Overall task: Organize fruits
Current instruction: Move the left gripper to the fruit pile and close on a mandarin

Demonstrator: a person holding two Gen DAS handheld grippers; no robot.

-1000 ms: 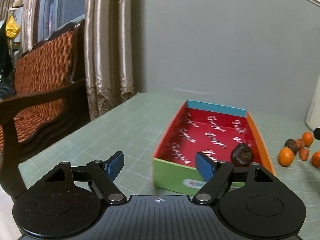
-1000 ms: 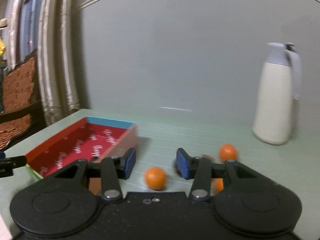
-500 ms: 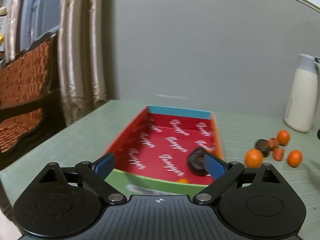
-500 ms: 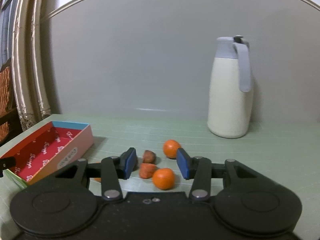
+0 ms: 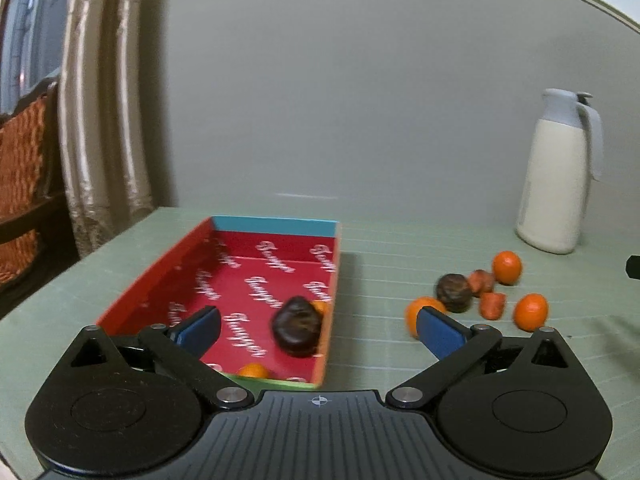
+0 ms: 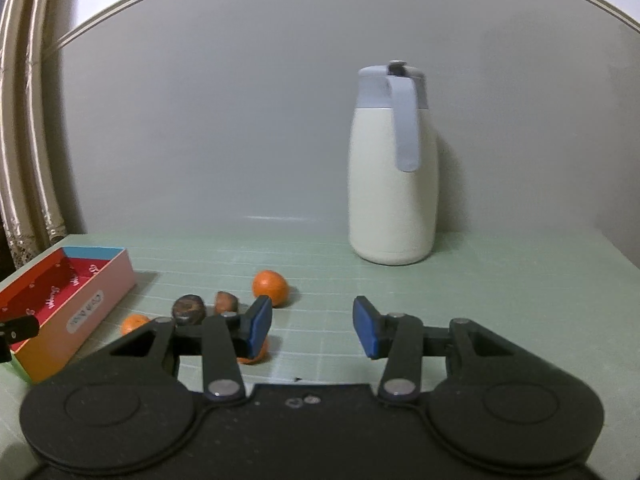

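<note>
Left gripper: the black two-finger left gripper [image 5: 318, 330] with blue pads is opening, jaws spread very wide; nothing is gripped, the near end of the tray shows between them.
Right gripper: the black right gripper [image 6: 313, 326] with blue pads stands partly open over bare mat, holding nothing.
Tray: an open cardboard tray [image 5: 160, 284] with a red printed lining sits on the pale green gridded table mat [image 5: 384, 252], just beyond the left gripper.
Fruit in tray: a dark brown wrinkled fruit [image 5: 298, 332] lies near the tray's right wall, a small orange [image 5: 253, 371] by the near wall; another bit of orange shows behind the dark fruit.
Loose fruit: right of the tray, small oranges [image 5: 507, 267], a second dark fruit [image 5: 454, 293] and reddish pieces [image 5: 492, 305] cluster together on the mat.
Far: a cream jug with a grey lid and handle [image 6: 392, 184] stands upright by the wall.
</note>
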